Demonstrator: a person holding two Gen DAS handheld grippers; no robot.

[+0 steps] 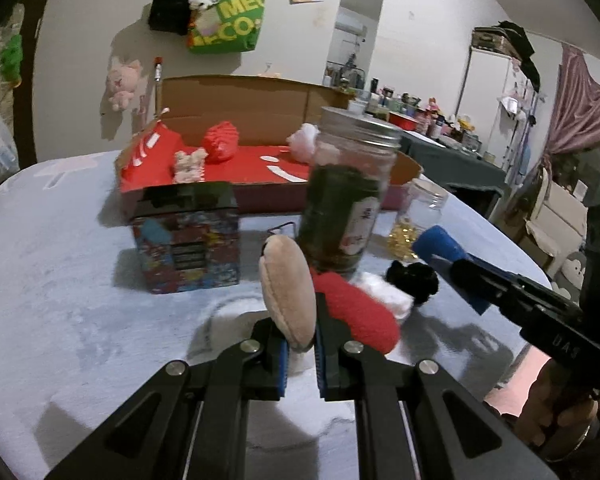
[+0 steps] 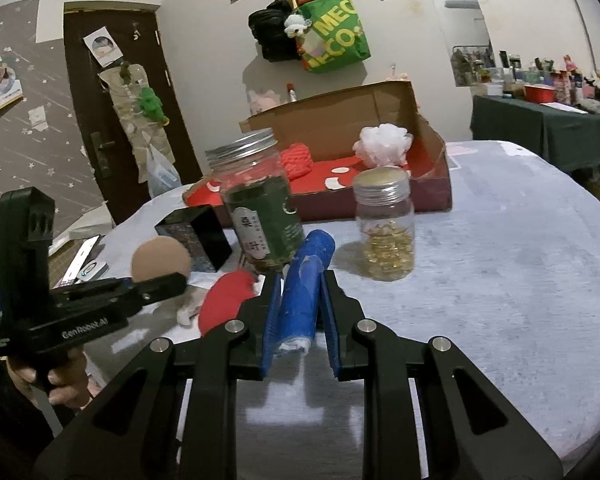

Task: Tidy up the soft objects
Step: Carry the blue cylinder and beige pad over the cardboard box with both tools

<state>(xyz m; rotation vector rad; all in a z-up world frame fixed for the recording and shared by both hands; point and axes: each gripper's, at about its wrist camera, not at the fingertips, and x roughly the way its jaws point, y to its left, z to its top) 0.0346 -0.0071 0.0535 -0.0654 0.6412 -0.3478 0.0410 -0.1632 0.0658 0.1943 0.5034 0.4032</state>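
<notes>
Both hand-held grippers grip soft things above the pale blue tablecloth (image 2: 500, 280).

The left gripper (image 1: 298, 344) is clenched on a flat tan round plush pad (image 1: 288, 292) standing on edge between its fingers; the right gripper (image 2: 300, 320) grasps a rolled blue cloth (image 2: 304, 280). Just beyond the left fingers lie a red plush piece (image 1: 360, 312), a white fluffy bit (image 1: 388, 292) and a black furry tuft (image 1: 414, 276). Farther ahead stand a patterned square tin (image 1: 188, 236), a tall silver-lidded jar of green contents (image 2: 260, 208) and a small glass jar of golden capsules (image 2: 386, 232). Behind them, the open cardboard box with red floor (image 2: 436, 192) holds a red knitted ball (image 2: 296, 160) and a pink mesh puff (image 2: 382, 144).
</notes>
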